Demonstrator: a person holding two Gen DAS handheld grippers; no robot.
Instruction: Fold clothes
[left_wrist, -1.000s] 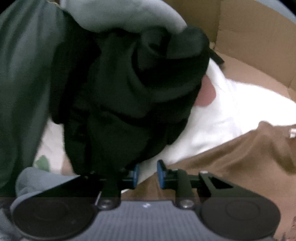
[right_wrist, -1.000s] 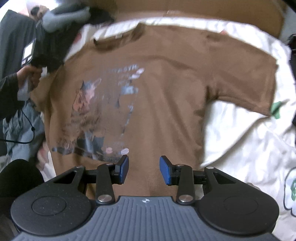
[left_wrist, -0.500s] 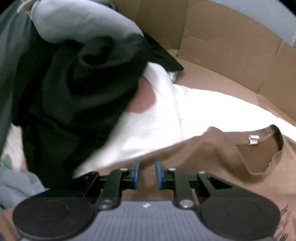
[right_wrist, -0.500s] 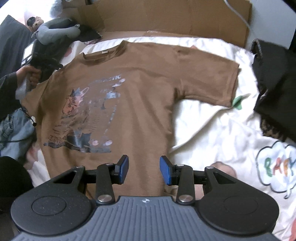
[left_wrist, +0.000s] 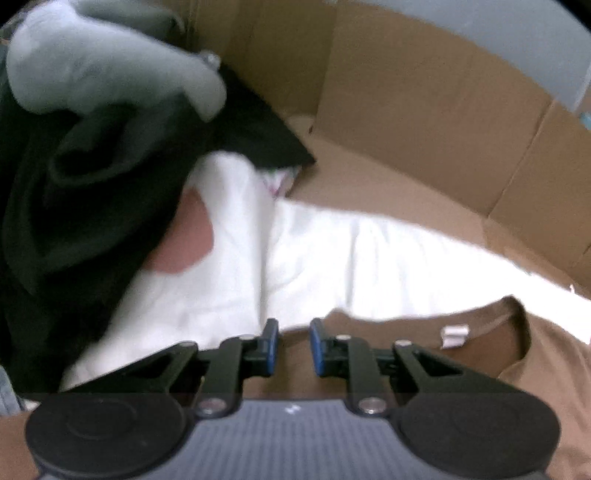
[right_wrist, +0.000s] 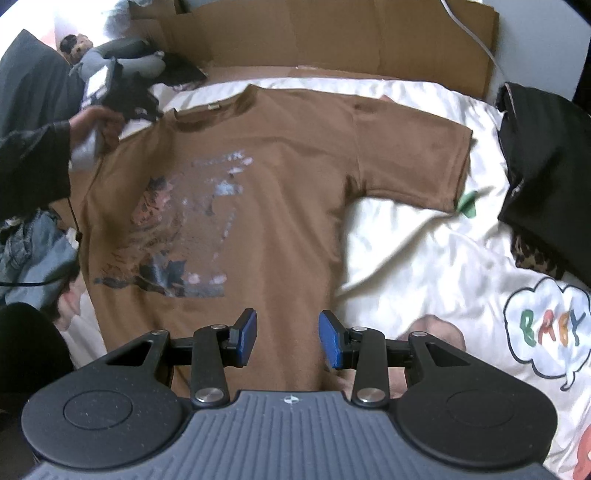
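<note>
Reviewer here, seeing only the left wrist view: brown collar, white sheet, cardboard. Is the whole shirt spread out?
Observer: Yes. The brown T-shirt lies flat, print up, on the bedsheet.
Operator: The other sleeve?
Observer: It is spread toward a black garment pile, not touching it.
Operator: And the right gripper?
Observer: The right gripper is open over the hem, holding nothing.
</note>
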